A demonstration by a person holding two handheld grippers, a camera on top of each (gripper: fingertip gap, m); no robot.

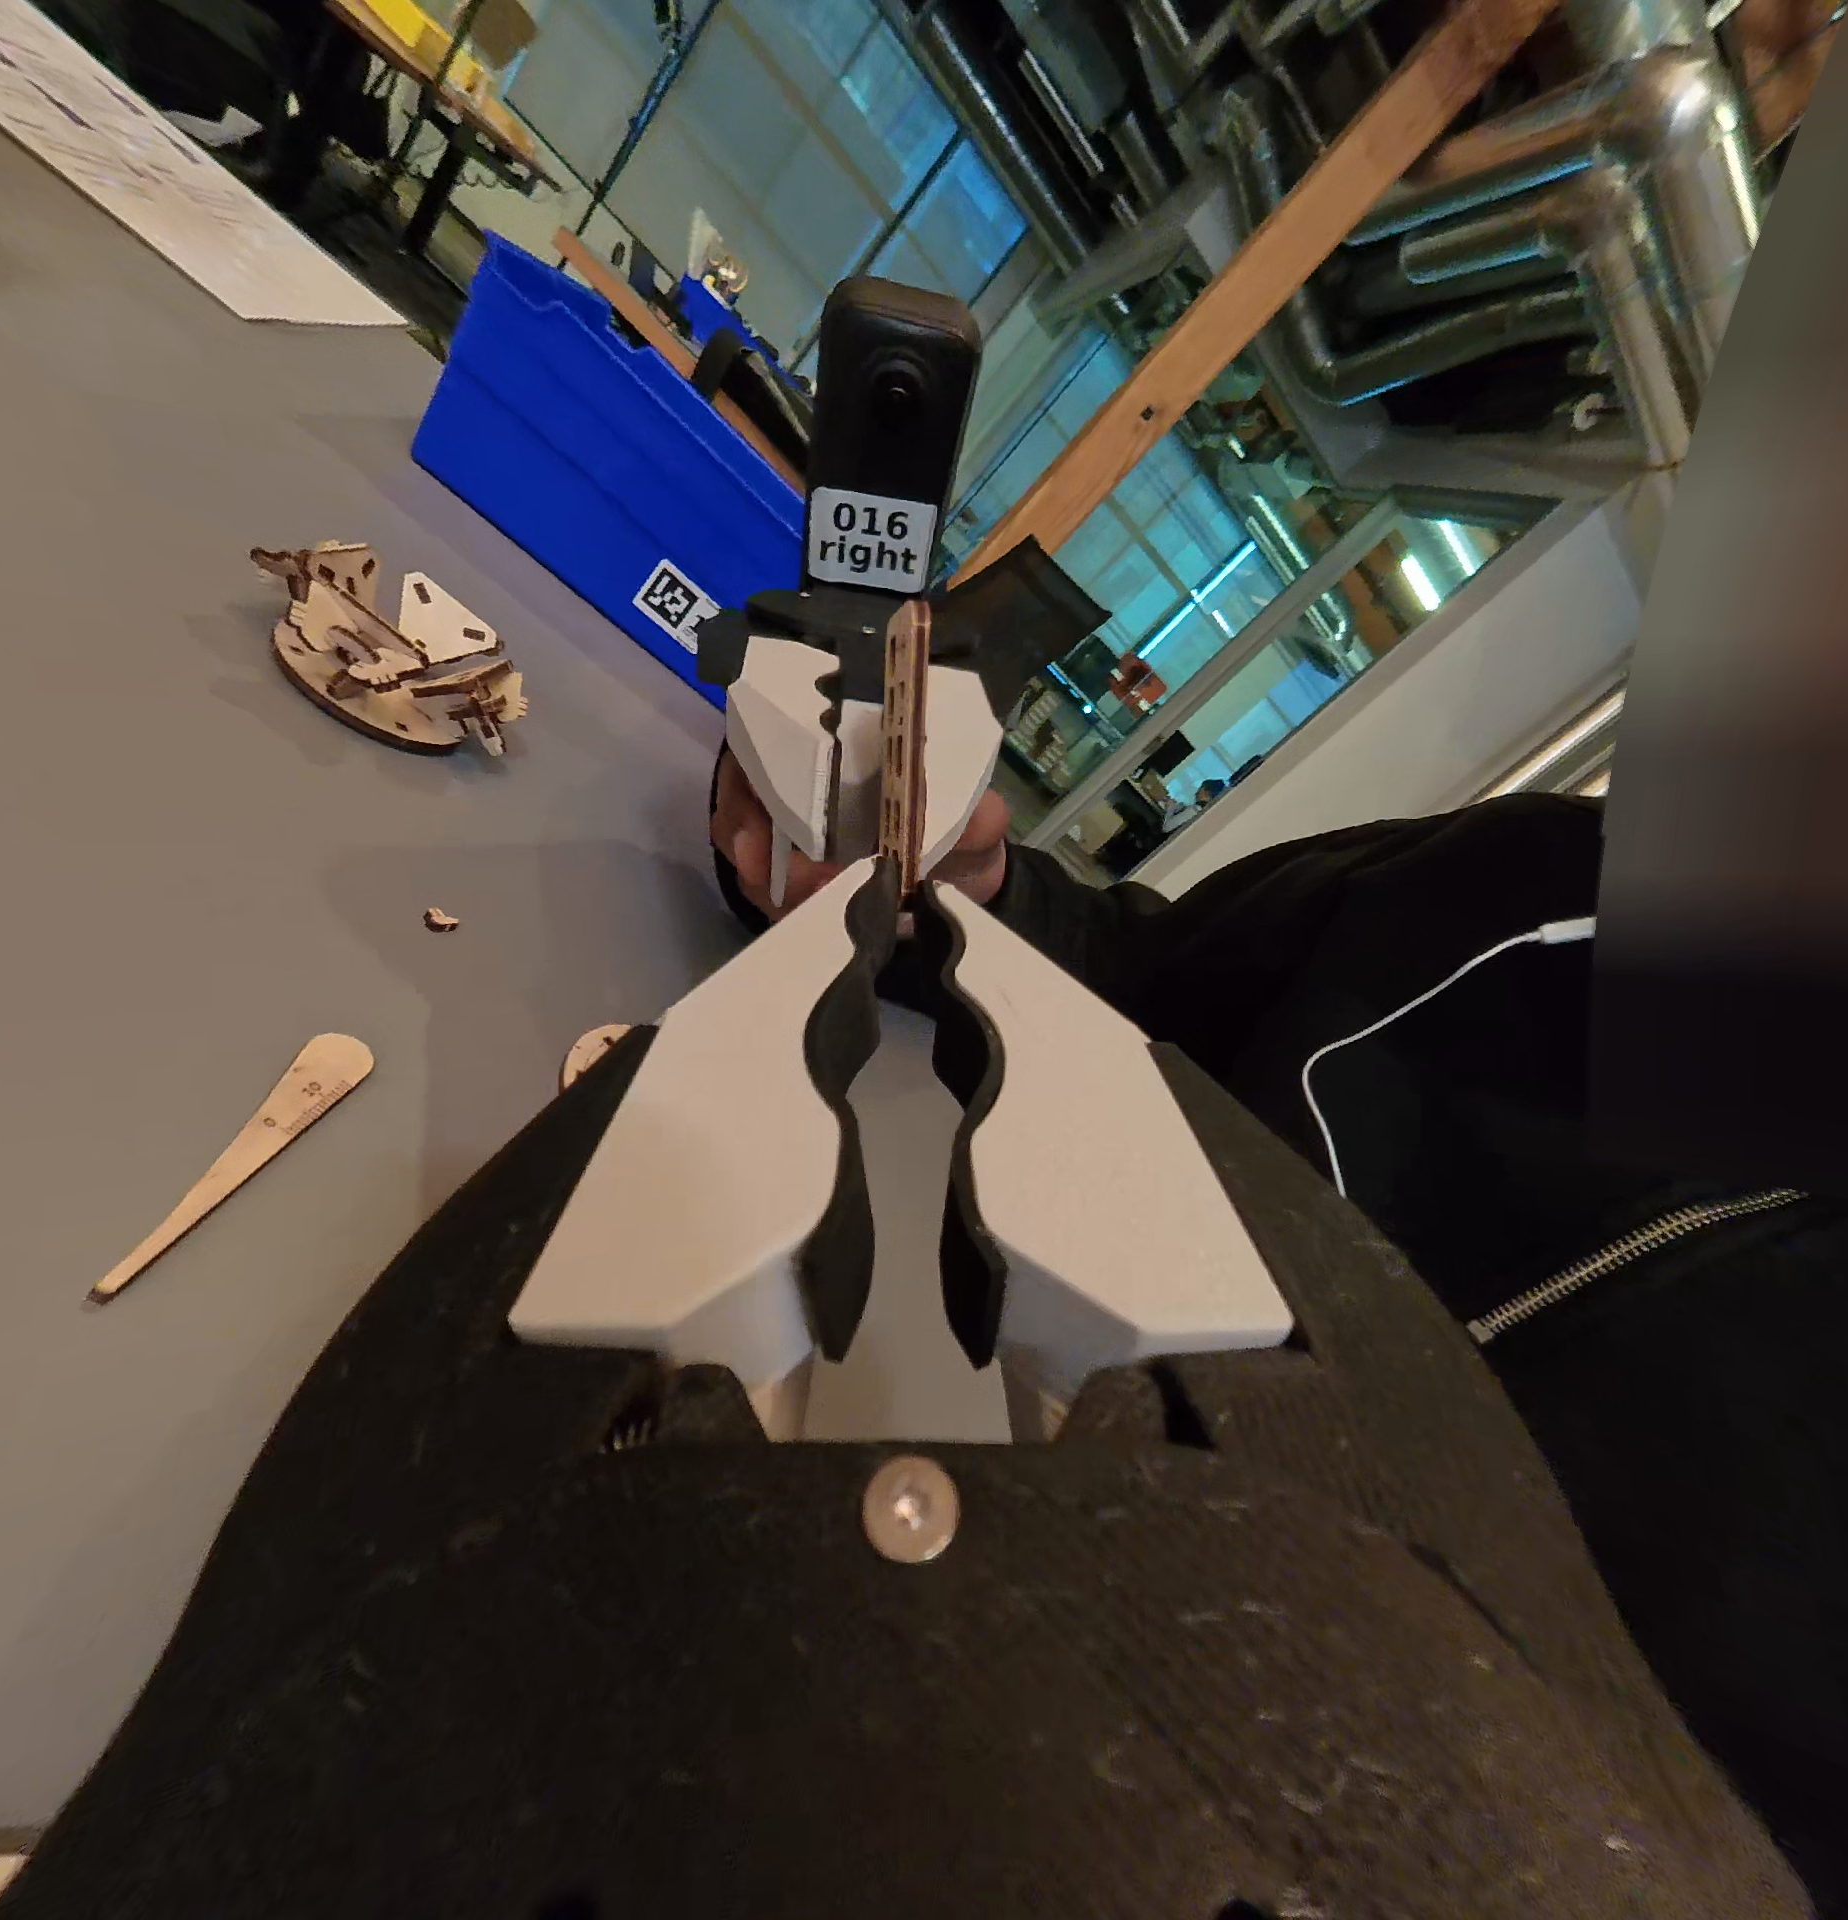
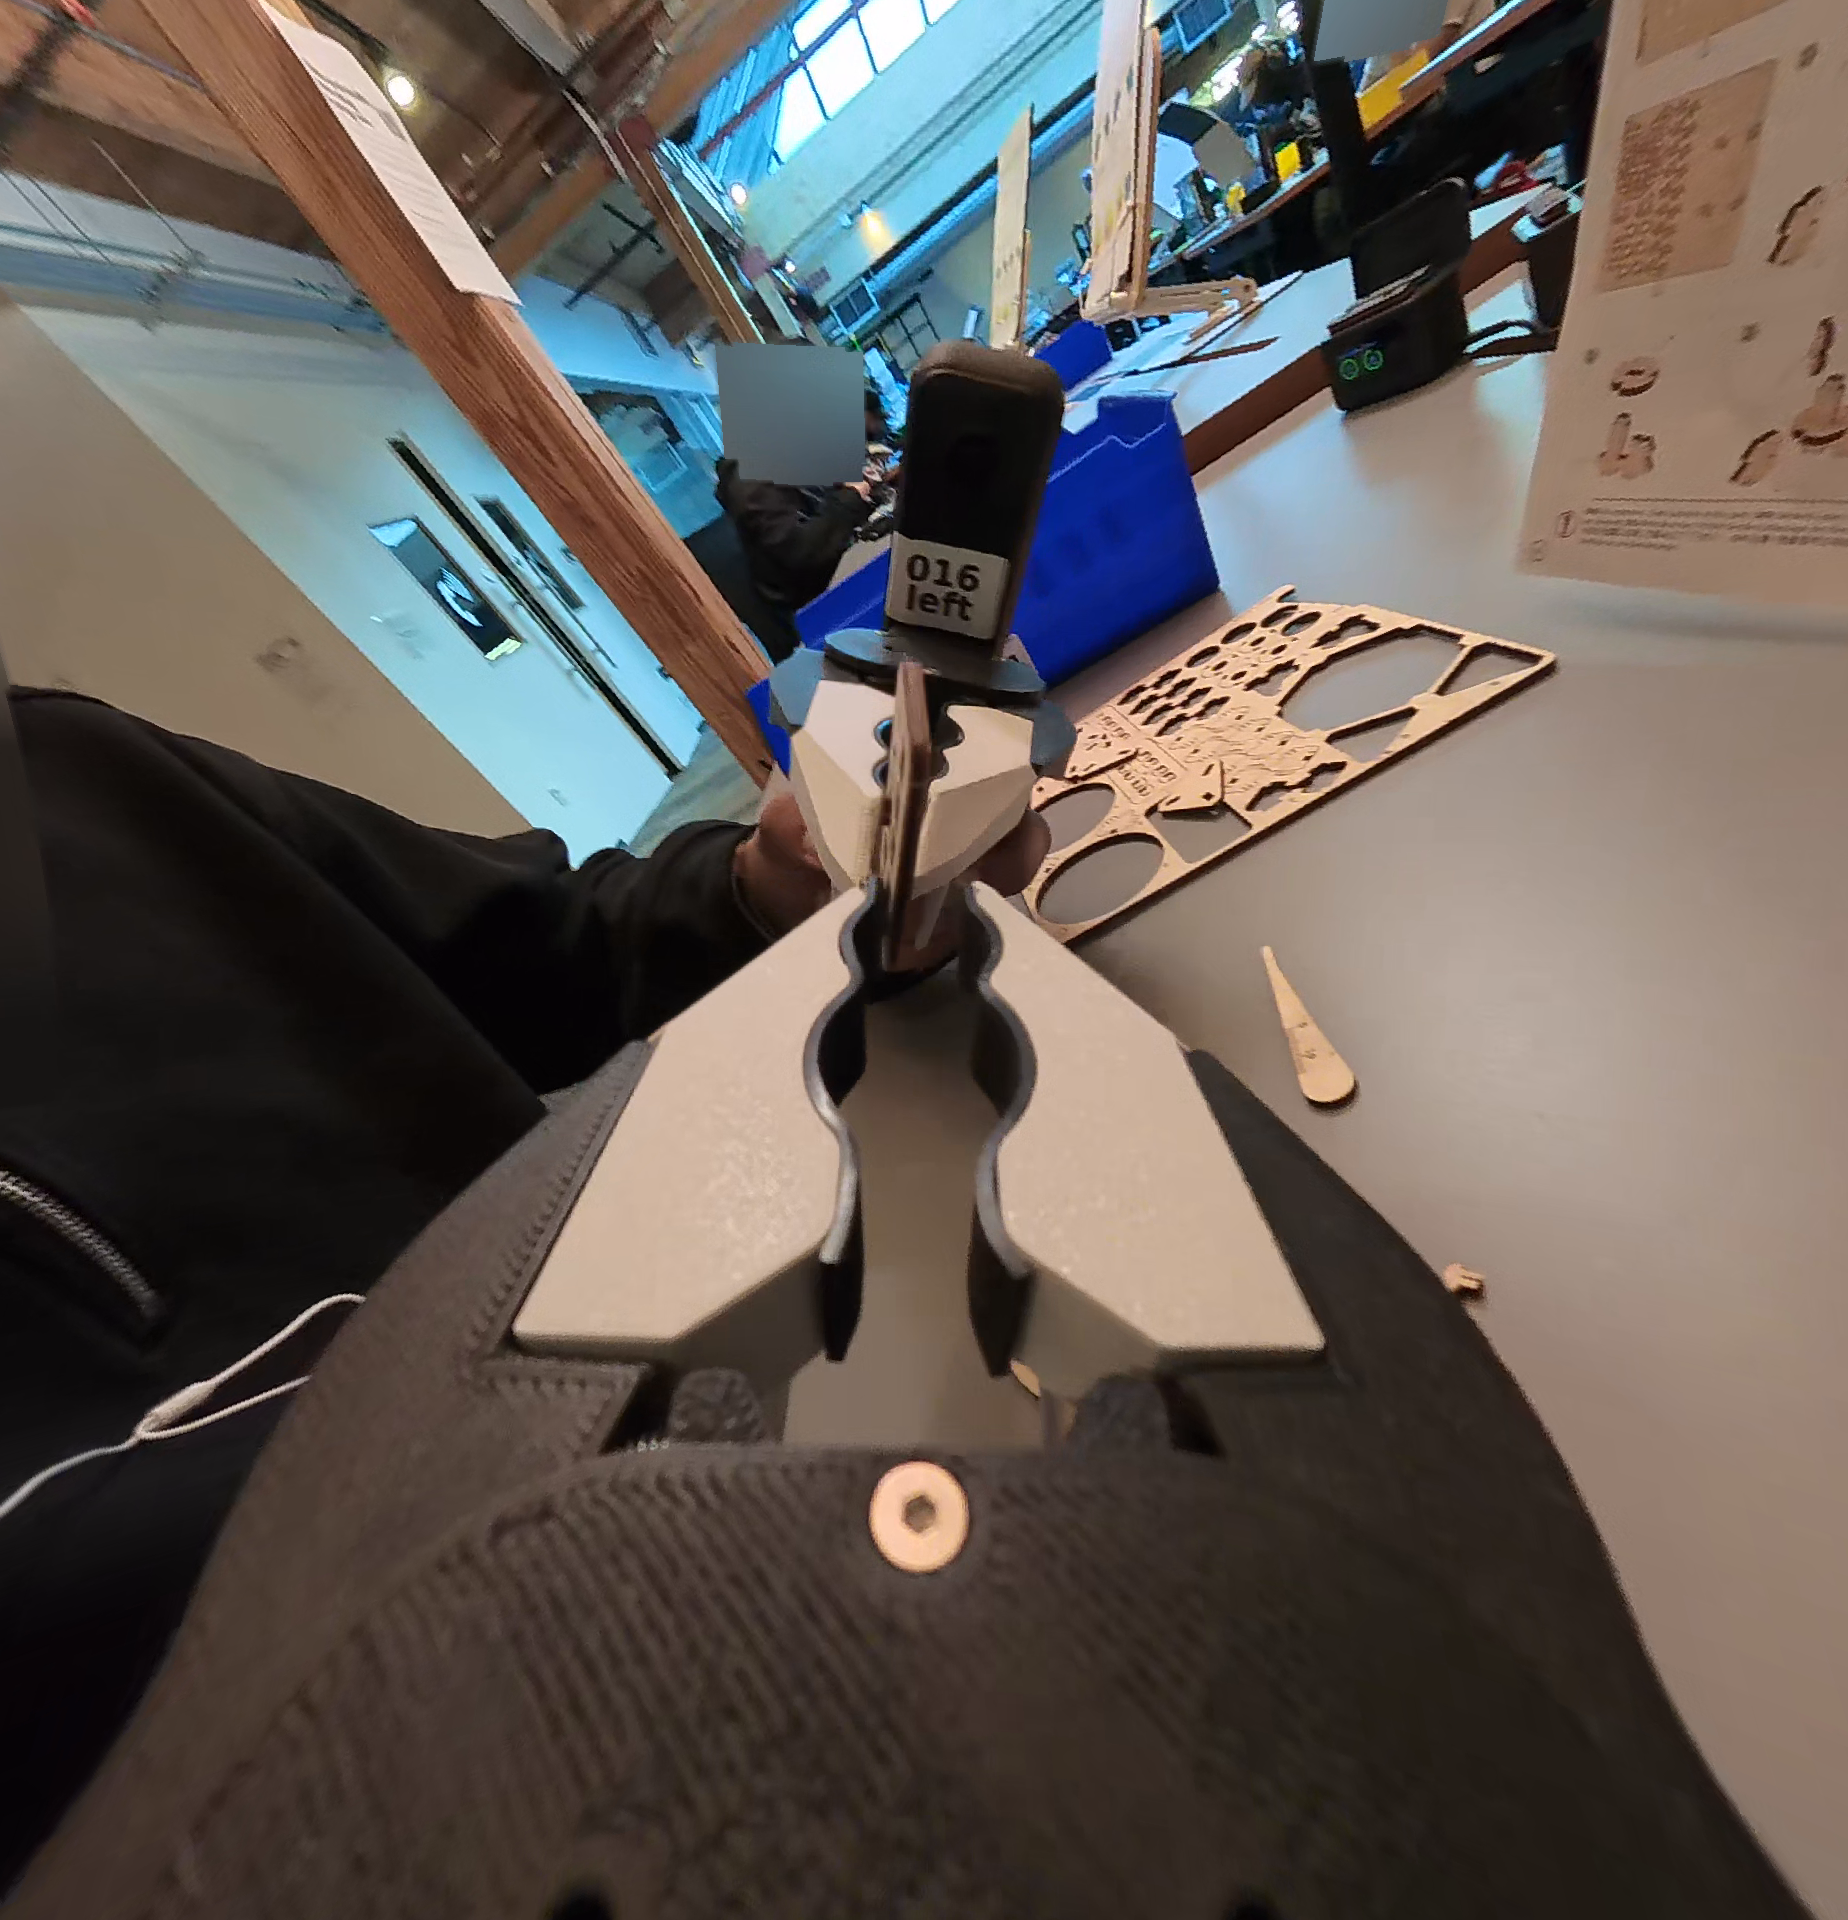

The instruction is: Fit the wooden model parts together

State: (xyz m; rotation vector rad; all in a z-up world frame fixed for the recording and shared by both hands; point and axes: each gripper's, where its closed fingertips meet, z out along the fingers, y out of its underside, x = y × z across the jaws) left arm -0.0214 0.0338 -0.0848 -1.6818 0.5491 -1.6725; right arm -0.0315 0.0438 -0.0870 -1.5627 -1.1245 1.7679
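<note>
Worktop [image 1: 172,883] is carrying a blue bin [image 1: 587,447], a cut-out plywood sheet [image 2: 1315,748] and a part-built wooden assembly [image 1: 380,665]. You are holding both grippers nose to nose above it. Left gripper [image 1: 899,894]: jaws are pinching a thin wooden strip [image 1: 904,748] at the tips. Right gripper [image 2: 912,925]: jaws are standing spread, with the strip lying between them but not clamped. Strip's long axis is running from one gripper to the other, edge-on to both cameras. A tapered wooden stick [image 1: 245,1153] is lying nearby.
</note>
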